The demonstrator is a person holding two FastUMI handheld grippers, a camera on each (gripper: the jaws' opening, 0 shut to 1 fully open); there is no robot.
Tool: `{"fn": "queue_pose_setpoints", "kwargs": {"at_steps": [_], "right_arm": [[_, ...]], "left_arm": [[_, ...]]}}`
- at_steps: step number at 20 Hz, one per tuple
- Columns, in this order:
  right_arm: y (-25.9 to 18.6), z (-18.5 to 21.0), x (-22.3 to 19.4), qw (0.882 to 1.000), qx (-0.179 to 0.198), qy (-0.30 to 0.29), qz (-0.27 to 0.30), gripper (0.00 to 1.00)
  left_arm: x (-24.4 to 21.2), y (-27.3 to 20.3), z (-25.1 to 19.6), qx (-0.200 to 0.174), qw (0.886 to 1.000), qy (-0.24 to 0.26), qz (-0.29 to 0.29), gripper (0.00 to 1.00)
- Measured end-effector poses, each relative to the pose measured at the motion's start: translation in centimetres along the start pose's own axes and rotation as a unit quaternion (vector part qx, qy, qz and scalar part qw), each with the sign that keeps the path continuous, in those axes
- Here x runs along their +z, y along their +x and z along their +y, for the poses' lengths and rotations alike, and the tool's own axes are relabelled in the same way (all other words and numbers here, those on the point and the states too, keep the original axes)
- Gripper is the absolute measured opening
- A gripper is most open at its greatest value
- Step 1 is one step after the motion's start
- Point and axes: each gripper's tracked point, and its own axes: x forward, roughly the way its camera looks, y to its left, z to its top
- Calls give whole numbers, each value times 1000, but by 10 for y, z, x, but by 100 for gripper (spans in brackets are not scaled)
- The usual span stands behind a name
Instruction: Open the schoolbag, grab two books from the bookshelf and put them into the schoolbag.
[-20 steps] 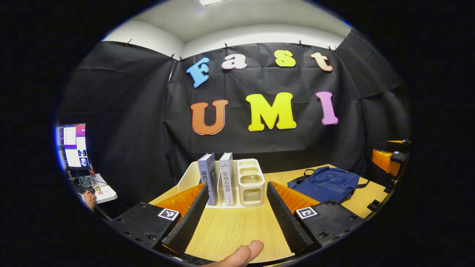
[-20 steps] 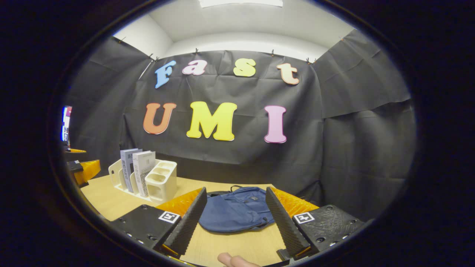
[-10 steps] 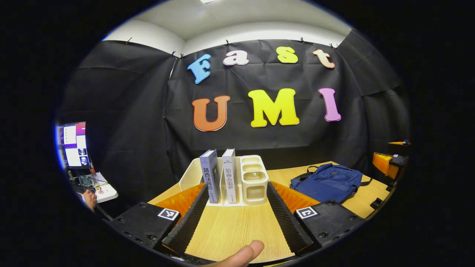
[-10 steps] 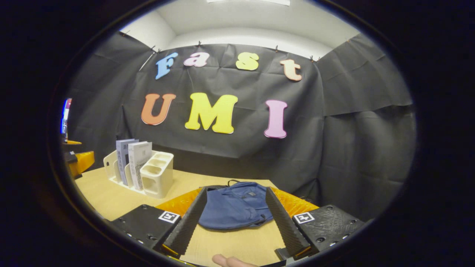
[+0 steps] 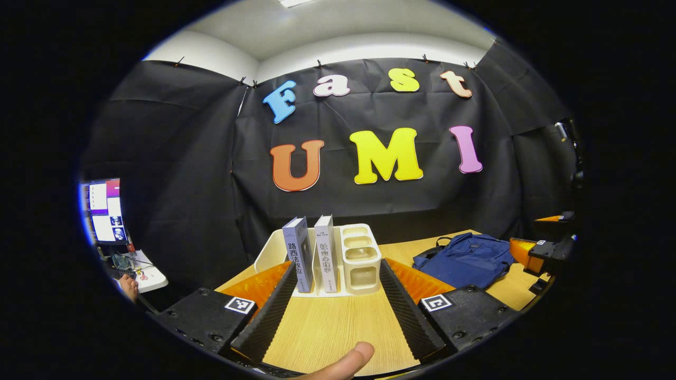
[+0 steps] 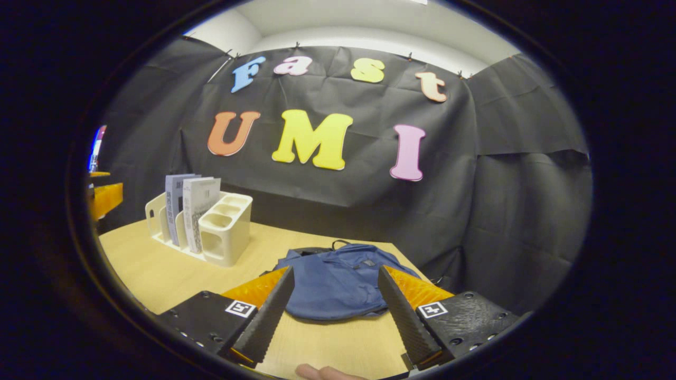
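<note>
Schoolbag (image 6: 338, 282) flat, zipped, untouched

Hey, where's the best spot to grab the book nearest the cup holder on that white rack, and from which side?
Take the white book by its top edge, from above. It stands upright in the white rack, hemmed by the grey book on one side and the cup holder on the other. Only its top stands clear, so open jaws could probably straddle cover to cover and lift it straight up.
</note>
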Motion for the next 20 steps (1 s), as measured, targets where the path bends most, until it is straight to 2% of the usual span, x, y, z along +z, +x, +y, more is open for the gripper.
{"fn": "queue_pose_setpoints", "kwargs": {"at_steps": [5,9,15,16,18,20], "right_arm": [[48,28,-32,997,18,-50,56,96],[85,58,-58,989,36,-102,100,96],[139,98,-86,971,56,-185,145,98],[145,103,-93,966,62,-196,154,96],[156,108,-105,956,61,-228,175,99],[165,114,-111,951,59,-239,185,99]], "left_arm": [[-15,12,-8,-18,1000,-8,16,97],[-25,22,2,-5,999,-6,33,98],[-46,36,14,11,998,-7,61,98],[-49,38,17,14,998,-9,65,98],[-53,40,23,21,997,-12,70,98],[-54,43,24,19,997,-18,71,98]]}}
